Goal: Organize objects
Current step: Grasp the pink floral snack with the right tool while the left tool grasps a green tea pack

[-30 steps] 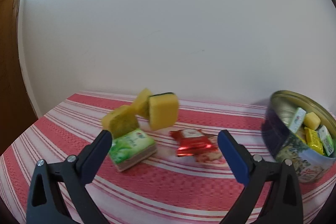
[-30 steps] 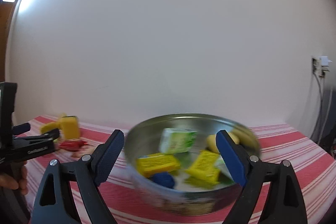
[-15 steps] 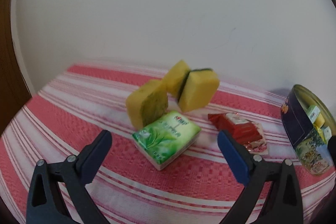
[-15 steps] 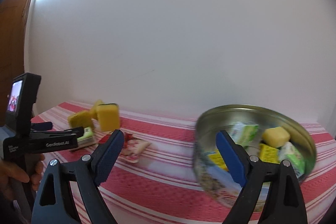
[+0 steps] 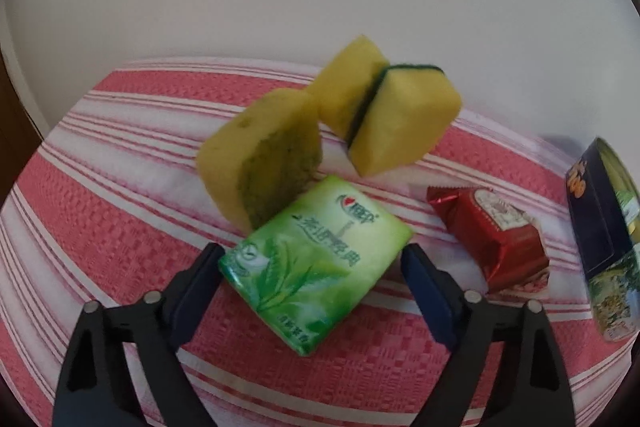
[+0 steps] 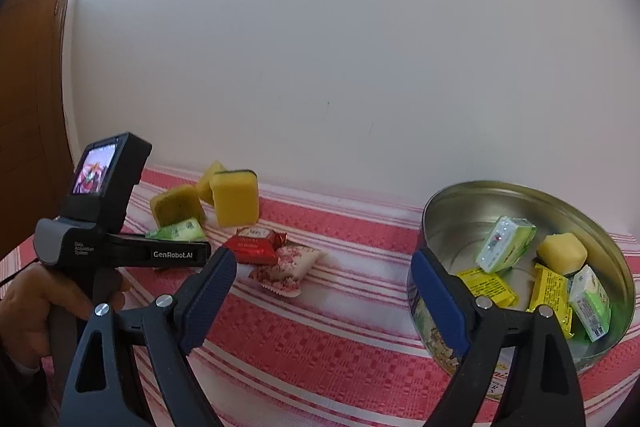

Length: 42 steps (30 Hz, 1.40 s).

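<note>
Now fingers (image 5: 208, 279) closing, flanking green packet (image 5: 316, 271)

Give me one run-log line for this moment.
left claw: closing around green tissue pack, not yet gripping | right claw: open, empty, near tin | red snack packet: on cloth

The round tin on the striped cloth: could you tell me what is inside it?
Inside the tin lie green packets, yellow packets and a yellow sponge piece. The right gripper's finger and the near wall hide part of its floor.
</note>
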{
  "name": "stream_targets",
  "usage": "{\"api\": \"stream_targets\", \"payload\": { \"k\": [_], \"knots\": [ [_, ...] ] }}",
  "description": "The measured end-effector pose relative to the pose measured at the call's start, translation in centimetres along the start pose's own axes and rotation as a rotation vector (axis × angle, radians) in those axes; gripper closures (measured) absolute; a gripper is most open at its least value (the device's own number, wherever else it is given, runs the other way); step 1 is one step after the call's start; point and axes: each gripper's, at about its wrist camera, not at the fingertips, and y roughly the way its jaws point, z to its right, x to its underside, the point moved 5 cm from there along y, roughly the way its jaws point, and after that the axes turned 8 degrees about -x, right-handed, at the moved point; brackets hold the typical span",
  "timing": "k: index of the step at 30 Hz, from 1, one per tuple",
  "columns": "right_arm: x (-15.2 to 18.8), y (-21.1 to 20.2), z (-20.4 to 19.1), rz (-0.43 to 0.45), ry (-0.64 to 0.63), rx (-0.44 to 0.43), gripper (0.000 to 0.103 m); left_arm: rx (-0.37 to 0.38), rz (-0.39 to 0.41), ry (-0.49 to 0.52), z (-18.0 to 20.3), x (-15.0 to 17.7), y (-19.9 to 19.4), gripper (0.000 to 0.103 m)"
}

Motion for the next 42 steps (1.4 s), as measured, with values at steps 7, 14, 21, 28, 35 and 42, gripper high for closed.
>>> {"api": "stream_targets", "payload": {
  "k": [7, 14, 21, 28, 35, 42],
  "knots": [
    [0.4, 2.4, -0.5, -0.106, 0.005, -0.011, 0.012, 0.059, 0.021, 0.035, 0.4, 0.2, -1.0, 0.042],
    [1.0, 6.0, -0.5, -0.238, 0.062, -0.015, 0.012, 0.111, 0.021, -0.022, 0.2, 0.9, -2.4, 0.044],
    [1.1, 10.5, -0.7, -0.355, 0.077, 0.02, 0.012, 0.12, 0.089, -0.046, -1.3, -0.1, -4.2, 0.044],
    [1.2, 13.4, -0.7, -0.417, 0.107, 0.019, 0.024, 0.106, 0.12, -0.065, -2.4, -1.0, -4.6, 0.044],
    [1.9, 12.1, 0.4, -0.397, 0.193, -0.049, 0.059, 0.087, 0.13, -0.075, -2.9, -0.9, -4.6, 0.044],
    [1.8, 6.4, 0.4, -0.232, 0.184, -0.115, 0.06, 0.1, 0.158, -0.076, -2.1, -0.5, -5.2, 0.044]
  ]
}}
